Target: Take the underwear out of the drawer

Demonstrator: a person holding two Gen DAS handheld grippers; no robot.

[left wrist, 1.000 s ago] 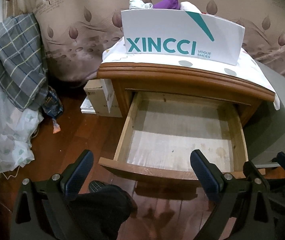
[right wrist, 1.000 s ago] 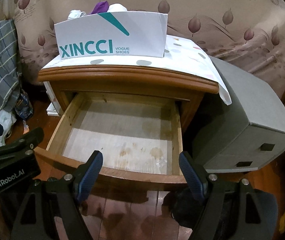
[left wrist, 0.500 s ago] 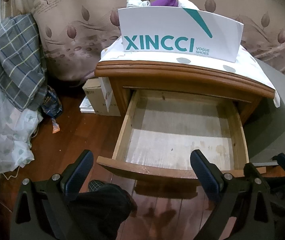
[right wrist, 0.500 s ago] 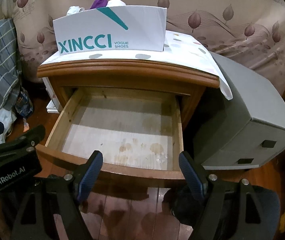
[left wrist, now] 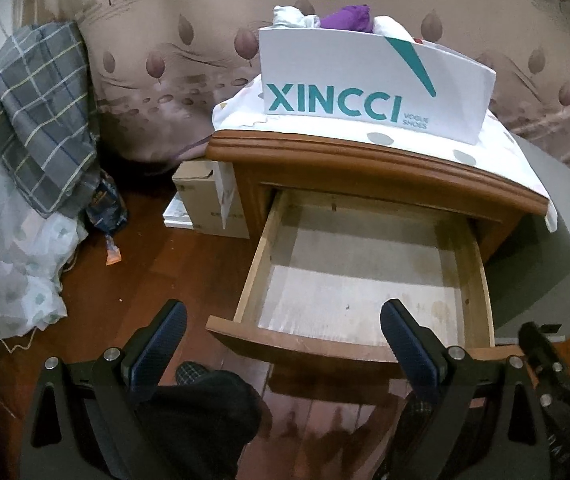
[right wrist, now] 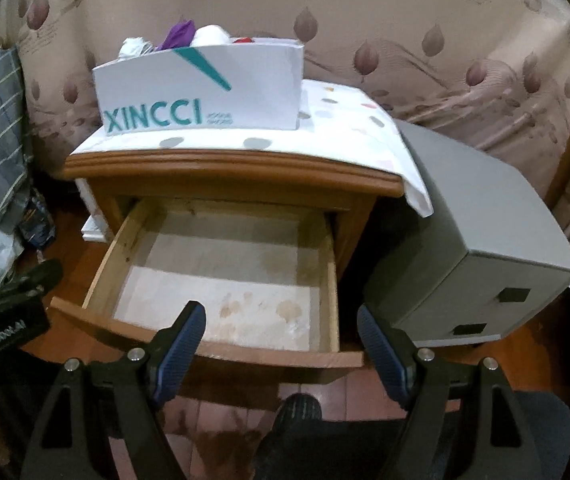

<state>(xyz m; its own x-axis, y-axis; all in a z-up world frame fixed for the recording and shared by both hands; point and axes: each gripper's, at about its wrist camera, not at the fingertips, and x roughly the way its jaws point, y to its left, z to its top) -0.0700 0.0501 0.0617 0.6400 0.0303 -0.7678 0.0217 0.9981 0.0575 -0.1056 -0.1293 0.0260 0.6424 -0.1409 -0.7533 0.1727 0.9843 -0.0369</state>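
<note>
The wooden drawer [left wrist: 365, 340] of the nightstand is pulled out and its pale bottom [right wrist: 225, 280] is bare. A white XINCCI shoe box [left wrist: 365, 88] stands on the nightstand top, with rolled white and purple underwear [left wrist: 345, 18] sticking out of it; the underwear also shows in the right wrist view [right wrist: 181, 36]. My left gripper [left wrist: 283, 336] is open and empty, over the drawer's front left corner. My right gripper [right wrist: 281, 340] is open and empty above the drawer's front edge.
A grey cabinet [right wrist: 477, 232] stands right of the nightstand. A cardboard box [left wrist: 205, 204] sits on the floor at its left. A plaid cloth [left wrist: 41, 120] hangs over a pale covered pile at far left. The person's dark-clad legs [left wrist: 197, 420] are below the grippers.
Both cameras have shifted: the nightstand and drawer slid right in the left wrist view and slightly up in the right. Both grippers stay open and empty.
</note>
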